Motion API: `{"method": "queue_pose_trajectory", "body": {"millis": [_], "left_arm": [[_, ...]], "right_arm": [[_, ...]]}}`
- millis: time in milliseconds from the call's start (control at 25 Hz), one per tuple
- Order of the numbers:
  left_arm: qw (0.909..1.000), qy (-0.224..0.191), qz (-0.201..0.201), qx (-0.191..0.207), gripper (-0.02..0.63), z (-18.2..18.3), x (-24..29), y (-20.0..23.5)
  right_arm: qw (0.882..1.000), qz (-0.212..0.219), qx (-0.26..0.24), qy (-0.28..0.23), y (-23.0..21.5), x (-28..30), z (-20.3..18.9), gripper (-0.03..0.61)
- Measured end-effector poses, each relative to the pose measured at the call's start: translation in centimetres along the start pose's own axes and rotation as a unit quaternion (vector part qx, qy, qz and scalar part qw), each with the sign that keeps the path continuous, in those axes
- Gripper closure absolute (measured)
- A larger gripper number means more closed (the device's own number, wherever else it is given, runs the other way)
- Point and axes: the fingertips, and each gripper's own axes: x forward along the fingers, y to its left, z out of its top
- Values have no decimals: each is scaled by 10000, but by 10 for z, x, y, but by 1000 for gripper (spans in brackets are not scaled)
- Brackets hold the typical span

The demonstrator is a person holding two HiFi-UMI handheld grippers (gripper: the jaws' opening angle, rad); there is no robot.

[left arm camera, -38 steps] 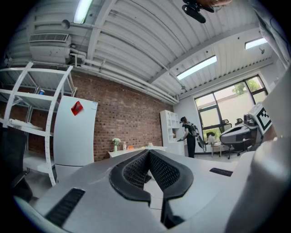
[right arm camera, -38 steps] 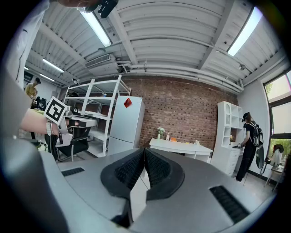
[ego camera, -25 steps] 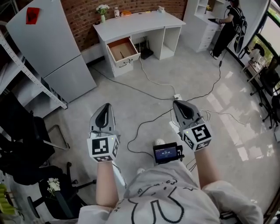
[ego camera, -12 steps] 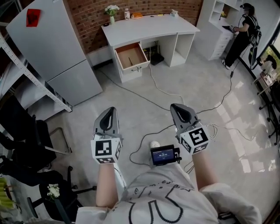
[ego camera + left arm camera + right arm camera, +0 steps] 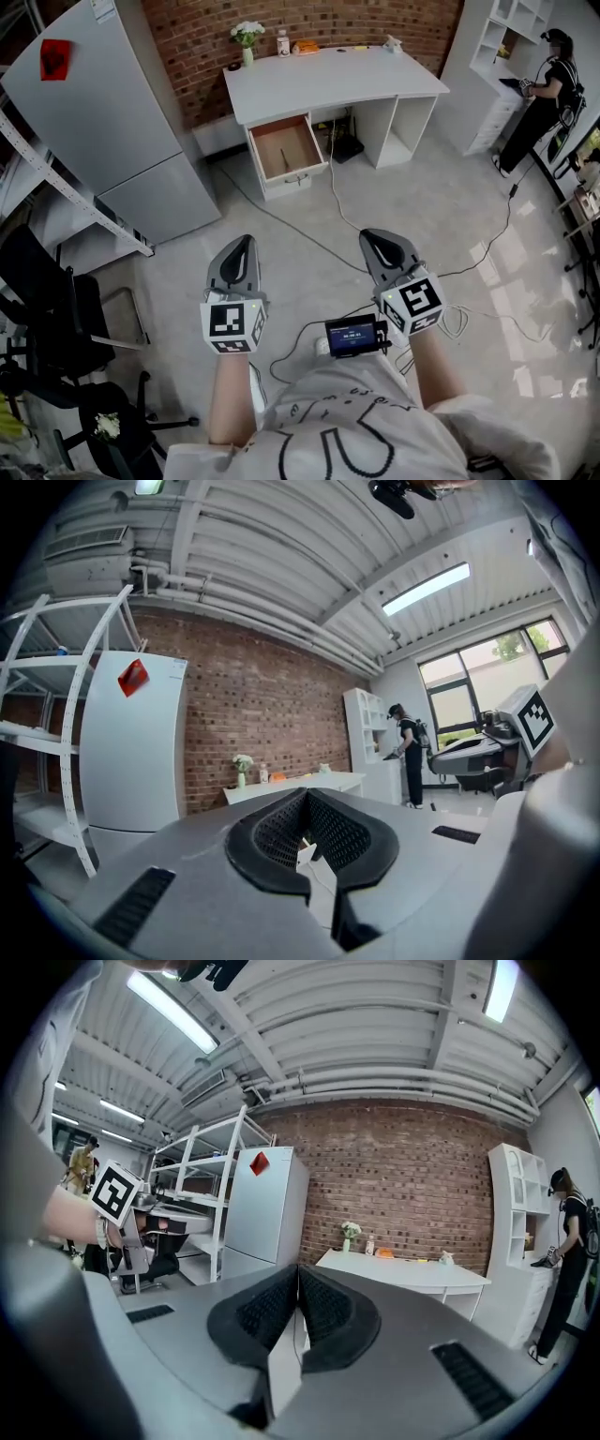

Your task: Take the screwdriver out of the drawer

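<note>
The screwdriver itself cannot be made out. The open, wood-lined white drawer [image 5: 284, 148] that should hold it is pulled out from the left side of the white desk [image 5: 328, 80], its brown floor showing in the head view. The desk stands against a red brick wall [image 5: 319, 19], and at its back edge are a small vase of white flowers [image 5: 247, 36], a clear bottle [image 5: 282, 43] and an orange object [image 5: 306, 47]. Left of the desk stands a tall grey refrigerator [image 5: 112, 122]. A black cable [image 5: 281, 220] runs across the pale floor from the desk toward the person.

Well short of the drawer, the left gripper [image 5: 243, 243] and the right gripper [image 5: 368, 235] are held side by side over the floor and point toward the desk. Each has its jaws pressed together at the tips with nothing between them. A small black device with a lit screen [image 5: 352, 335] sits just beside the right gripper's marker cube. At the far right another person in black [image 5: 544, 94] stands at white shelving [image 5: 487, 56].
</note>
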Motion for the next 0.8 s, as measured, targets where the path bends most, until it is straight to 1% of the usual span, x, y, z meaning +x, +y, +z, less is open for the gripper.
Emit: {"method": "queue_pose_trajectory", "body": {"millis": [200,360,520,800], "left_arm": [[10000,1,80,-11,601,5,49,-7],[9999,120,51,41,601,-2,71,-11],[9998,168,45,20,601,-5,85,-11],[9997,255,-57,-37,601,-17,120,4]], "right_arm": [[9998,200,38,-9,-37,28,-6,558],[9997,153,160,-45,-59,42,-11,558],[9995,144,265,-88,-68,50,-13,558],[9993,83,349,99,-78,73,-31,558]]}}
